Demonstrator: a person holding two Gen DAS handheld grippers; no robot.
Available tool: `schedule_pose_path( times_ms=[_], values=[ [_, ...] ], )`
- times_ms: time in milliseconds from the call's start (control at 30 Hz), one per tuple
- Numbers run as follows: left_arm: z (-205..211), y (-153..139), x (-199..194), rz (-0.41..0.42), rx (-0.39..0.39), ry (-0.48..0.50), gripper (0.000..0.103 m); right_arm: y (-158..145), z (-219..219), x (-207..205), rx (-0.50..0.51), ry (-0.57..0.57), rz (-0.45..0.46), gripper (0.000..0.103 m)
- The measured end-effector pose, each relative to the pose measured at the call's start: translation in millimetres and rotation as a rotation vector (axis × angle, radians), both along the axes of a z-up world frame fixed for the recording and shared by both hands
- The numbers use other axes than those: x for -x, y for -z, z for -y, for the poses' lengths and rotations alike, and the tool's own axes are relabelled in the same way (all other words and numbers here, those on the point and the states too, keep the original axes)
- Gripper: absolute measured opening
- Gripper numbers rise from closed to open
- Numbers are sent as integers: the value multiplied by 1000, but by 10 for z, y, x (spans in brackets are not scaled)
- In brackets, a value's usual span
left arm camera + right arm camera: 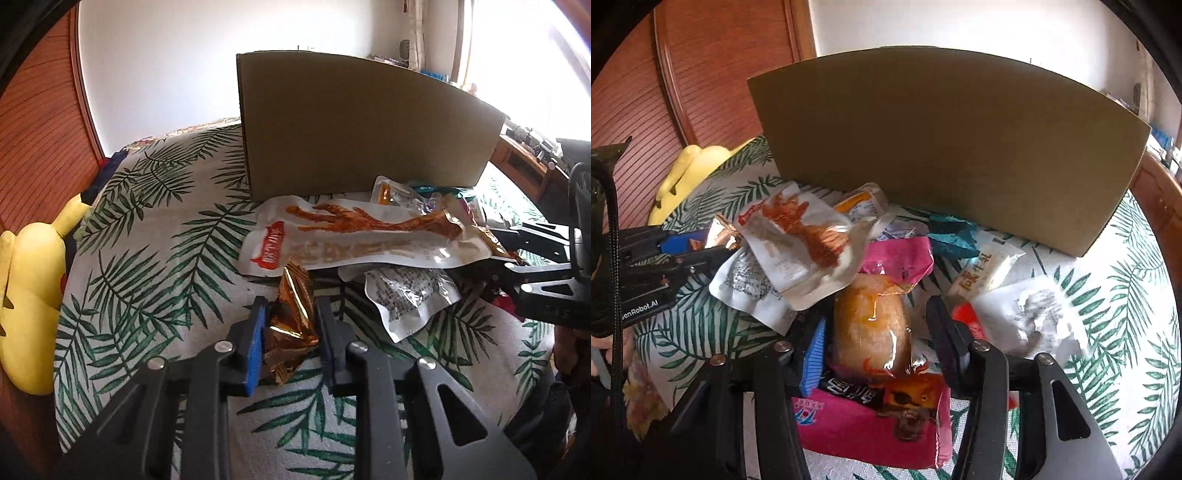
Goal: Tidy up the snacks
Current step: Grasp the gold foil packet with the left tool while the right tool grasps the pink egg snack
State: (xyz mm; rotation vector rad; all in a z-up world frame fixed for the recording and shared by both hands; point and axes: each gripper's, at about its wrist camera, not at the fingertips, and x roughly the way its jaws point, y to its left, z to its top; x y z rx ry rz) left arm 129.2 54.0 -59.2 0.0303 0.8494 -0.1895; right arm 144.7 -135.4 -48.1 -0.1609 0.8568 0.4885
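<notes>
Left claw (pixel 290 317) clamped on crumpled gold wrapper (pixel 291 325); right claw (pixel 879 325) apart around pink packet (pixel 871 424), box (pixel 942 147) interior hidden.

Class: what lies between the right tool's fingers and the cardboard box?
In the right wrist view, a snack pile: beyond the right tool, a pink packet and teal wrapper lie before the box.

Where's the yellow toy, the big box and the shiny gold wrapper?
Yellow toy (pixel 33 306): left wrist view, on its body.
Box (pixel 351 125): left wrist view, middle of its front wall.
Gold wrapper (pixel 293 310): left wrist view, crinkled middle between the fingers.
</notes>
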Motion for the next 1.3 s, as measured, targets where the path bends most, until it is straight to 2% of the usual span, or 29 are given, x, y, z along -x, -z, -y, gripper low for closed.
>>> schedule_pose_path(
  times_ms=[400, 767, 933, 1300],
  values=[
    [-35, -170, 246, 66, 71, -24, 21, -50, 268, 190, -113, 11, 7, 42],
    [92, -404, 378, 123, 105, 2, 21, -357, 677, 431, -239, 45, 90, 42],
    [163, -516, 452, 150, 120, 17, 21, -444, 747, 540, -225, 61, 139, 42],
    [327, -764, 605, 208, 149, 54, 21, -560, 825, 659, -228, 91, 186, 43]
  ],
)
